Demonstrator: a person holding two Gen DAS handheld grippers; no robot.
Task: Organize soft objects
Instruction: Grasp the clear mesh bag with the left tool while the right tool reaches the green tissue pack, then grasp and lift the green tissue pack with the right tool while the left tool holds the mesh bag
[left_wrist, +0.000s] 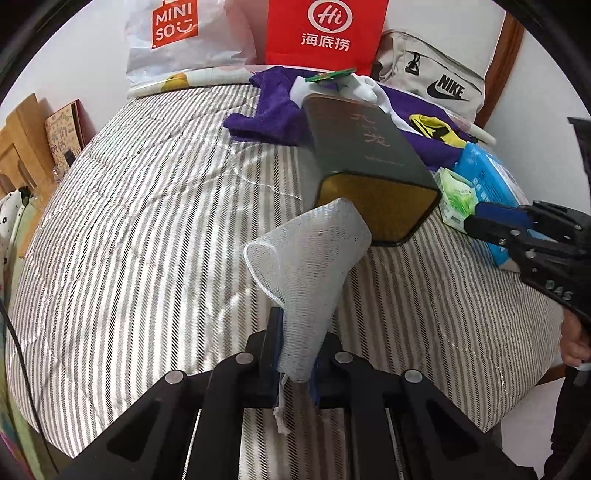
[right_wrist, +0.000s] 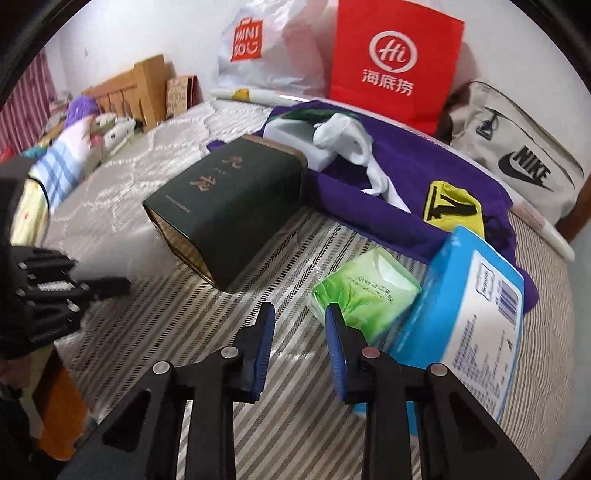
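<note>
pinching a white mesh drawstring pouch (left_wrist: 314, 273) by its lower end in the left gripper (left_wrist: 295, 354), jaws closed on the netting, lifting it clear of the grey-and-white striped bed cover (left_wrist: 147, 206) with its open mouth nearing the gold-lined opening of a dark green rectangular tin (left_wrist: 364, 155) lying on its side. hovering the right gripper (right_wrist: 300, 347) narrowly parted and gripping nothing, just beside a small green tissue pack (right_wrist: 364, 291) and a blue-and-white wipes packet (right_wrist: 476, 317). judging the sorting as barely begun: leaving the purple towel (right_wrist: 406, 184), white sock (right_wrist: 354, 147) and yellow-black cloth (right_wrist: 452, 206) scattered behind the tin, awaiting gathering.
</note>
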